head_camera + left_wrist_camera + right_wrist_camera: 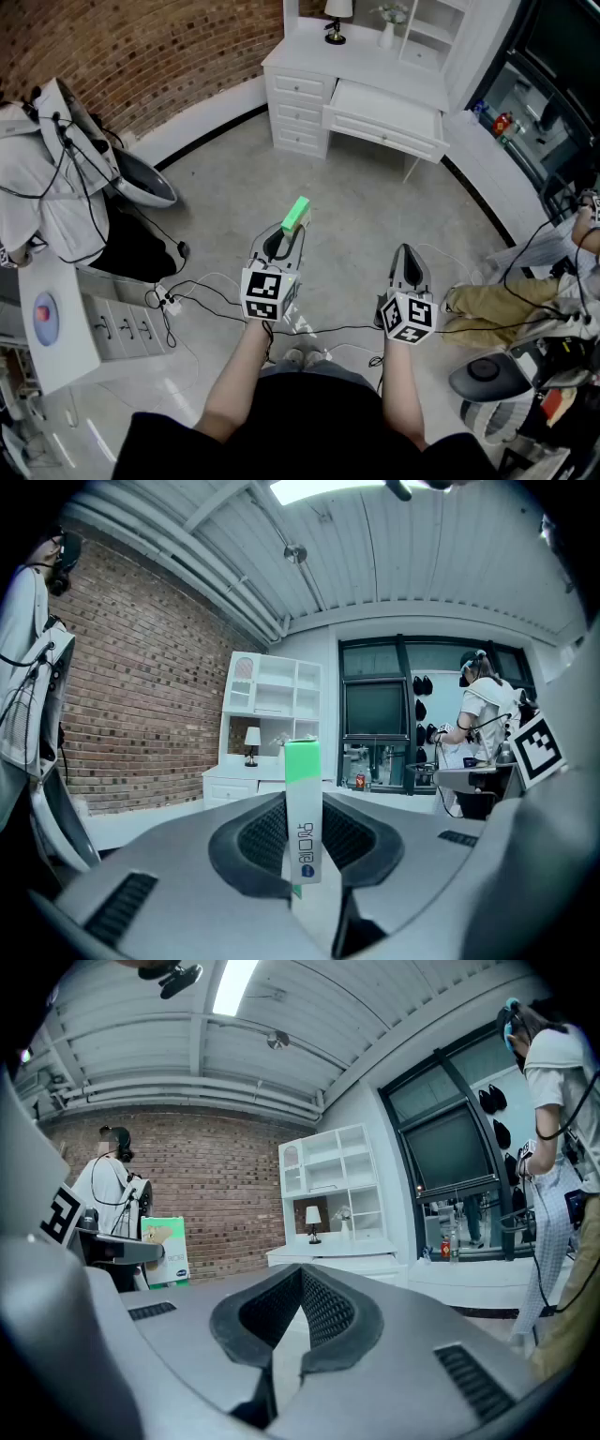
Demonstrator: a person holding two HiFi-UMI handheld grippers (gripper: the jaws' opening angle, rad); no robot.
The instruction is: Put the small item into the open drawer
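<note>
1. Head view: the person stands on the grey floor (234, 197) with the left gripper (287, 240) held out nearly level. Its jaws pinch the small box (296, 214), which sticks up beyond their tips.
2. The left gripper view confirms the hold. The box (302, 799) stands upright, clamped on both flat faces by the dark pads (262, 836).
3. The right gripper (407, 255) carries nothing. In its own view the jaws (300, 1283) are pressed together at the tips, with only floor showing below them.
4. The step in hand looks like the carry: the box is already gripped and not yet delivered. The open drawer (386, 105) juts from the white desk (298, 94), well apart from both grippers across the floor.
5. Next the person would need to walk to the desk, bring the left gripper over the drawer's cavity, lower it and spread the jaws.
6. The box is a slim, light carton, green on top and white below with print. The pads are ribbed and rubbery in smooth grey shells. The desk is white and panelled, against a rough brick wall (150, 47).
</note>
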